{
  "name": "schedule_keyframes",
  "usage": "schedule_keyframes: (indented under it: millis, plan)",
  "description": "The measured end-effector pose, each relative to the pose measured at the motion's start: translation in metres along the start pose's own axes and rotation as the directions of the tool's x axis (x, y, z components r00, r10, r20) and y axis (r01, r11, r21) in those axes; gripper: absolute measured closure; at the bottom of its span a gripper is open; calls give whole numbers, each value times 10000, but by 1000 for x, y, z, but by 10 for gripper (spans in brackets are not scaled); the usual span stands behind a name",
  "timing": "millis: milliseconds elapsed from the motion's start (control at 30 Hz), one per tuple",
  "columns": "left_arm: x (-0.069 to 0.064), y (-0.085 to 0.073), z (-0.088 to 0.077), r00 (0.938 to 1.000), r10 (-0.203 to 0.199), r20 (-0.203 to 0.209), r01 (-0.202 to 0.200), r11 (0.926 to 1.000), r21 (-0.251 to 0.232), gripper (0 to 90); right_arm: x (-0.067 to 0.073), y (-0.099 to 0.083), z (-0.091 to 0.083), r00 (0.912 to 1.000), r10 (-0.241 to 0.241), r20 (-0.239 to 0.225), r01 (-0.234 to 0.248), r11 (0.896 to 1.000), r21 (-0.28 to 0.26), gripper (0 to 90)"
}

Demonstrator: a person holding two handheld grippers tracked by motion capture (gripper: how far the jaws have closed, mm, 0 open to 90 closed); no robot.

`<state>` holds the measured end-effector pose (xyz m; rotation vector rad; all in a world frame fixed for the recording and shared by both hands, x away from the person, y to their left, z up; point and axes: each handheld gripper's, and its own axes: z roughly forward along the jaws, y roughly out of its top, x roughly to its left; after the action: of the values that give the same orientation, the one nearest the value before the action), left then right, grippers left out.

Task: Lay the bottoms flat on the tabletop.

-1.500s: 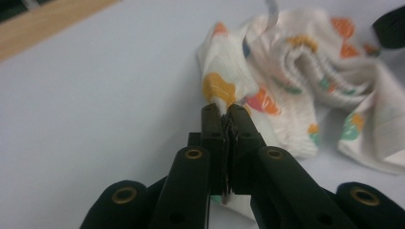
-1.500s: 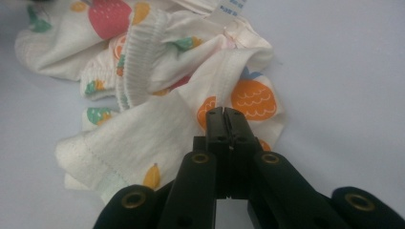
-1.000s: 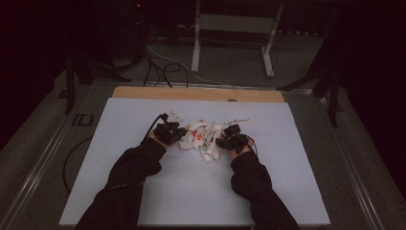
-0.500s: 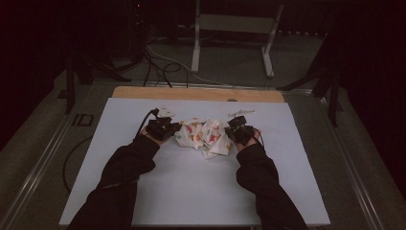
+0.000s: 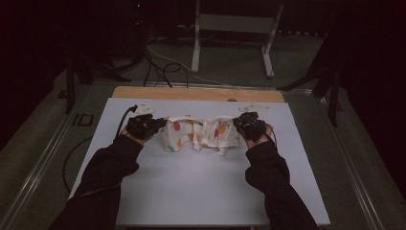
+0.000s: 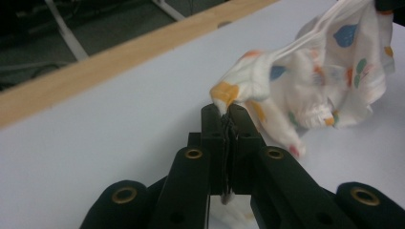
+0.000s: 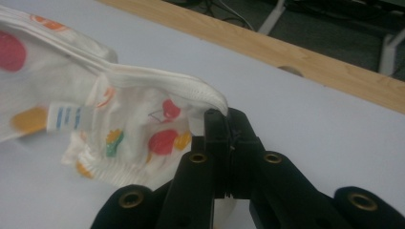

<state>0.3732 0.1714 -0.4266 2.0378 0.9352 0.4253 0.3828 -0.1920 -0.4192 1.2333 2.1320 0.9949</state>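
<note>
A small white garment (image 5: 201, 133) with coloured spots hangs stretched between both grippers above the white table mat (image 5: 191, 187). My left gripper (image 5: 160, 123) is shut on its left end; in the left gripper view the closed jaws pinch a corner of the garment (image 6: 305, 81) at my left gripper (image 6: 226, 110). My right gripper (image 5: 238, 123) is shut on the other end; its jaws have just closed on the waistband edge. In the right gripper view my right gripper (image 7: 224, 114) clamps the garment (image 7: 119, 119), whose label shows inside.
A wooden strip (image 5: 196, 94) runs along the mat's far edge. Beyond it are cables (image 5: 158, 62) on the floor and a white metal stand (image 5: 234, 28). Dark stand legs (image 5: 330, 81) rise at the right, and a metal rail (image 5: 38, 163) borders the left side.
Both hands have moved apart and up. The garment, bunched on the mat a second ago, is now lifted and pulled out wide between the grippers.
</note>
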Motion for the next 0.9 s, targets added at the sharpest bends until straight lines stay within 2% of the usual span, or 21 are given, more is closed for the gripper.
schedule_keyframes:
  millis: [33,67,133,300,367,400,433,467,567,600,633,800,900]
  plan:
    - [0,0,0,10000,0,0,0,10000,0,882,1,-5,-3,9999,44,-101,-44,10000,-51,891]
    - [-3,-10,-3,9999,100,114,-103,9998,182,881,2,-9,-6,9999,-26,-151,26,10000,-3,891]
    - [-8,-21,-8,9996,55,280,-62,9997,223,881,5,-17,-10,9993,-56,-377,56,10000,19,891]
    - [-24,-46,-16,9972,214,711,-258,9978,614,880,16,-42,-18,9959,-505,-752,529,9982,298,889]
    - [-24,-46,-16,9972,214,711,-258,9978,614,880,19,-48,-19,9951,-549,-821,578,9978,333,889]
    - [-33,-56,-18,9952,307,933,-390,9953,881,879,21,-56,-20,9929,-601,-1023,655,9966,501,888]
    - [-33,-56,-18,9952,307,933,-390,9953,881,879,22,-59,-20,9923,-651,-1054,715,9958,578,888]
    - [-39,-63,-21,9932,412,1088,-531,9926,1090,879,24,-64,-20,9908,-667,-1181,749,9949,669,888]
    - [-43,-66,-22,9927,444,1126,-569,9922,1107,878,27,-70,-20,9886,-738,-1315,853,9928,837,887]
    - [-52,-75,-25,9898,608,1290,-771,9890,1259,878,27,-70,-20,9886,-738,-1315,853,9928,837,887]
    - [-55,-78,-26,9892,626,1327,-805,9877,1340,877,31,-79,-21,9853,-862,-1476,1020,9894,1031,885]
    - [-69,-93,-31,9823,632,1765,-911,9838,1546,868,37,-92,-26,9786,-1032,-1777,1275,9832,1308,882]
    - [-75,-100,-34,9798,645,1892,-958,9823,1611,868,40,-100,-31,9757,-994,-1951,1285,9814,1427,882]
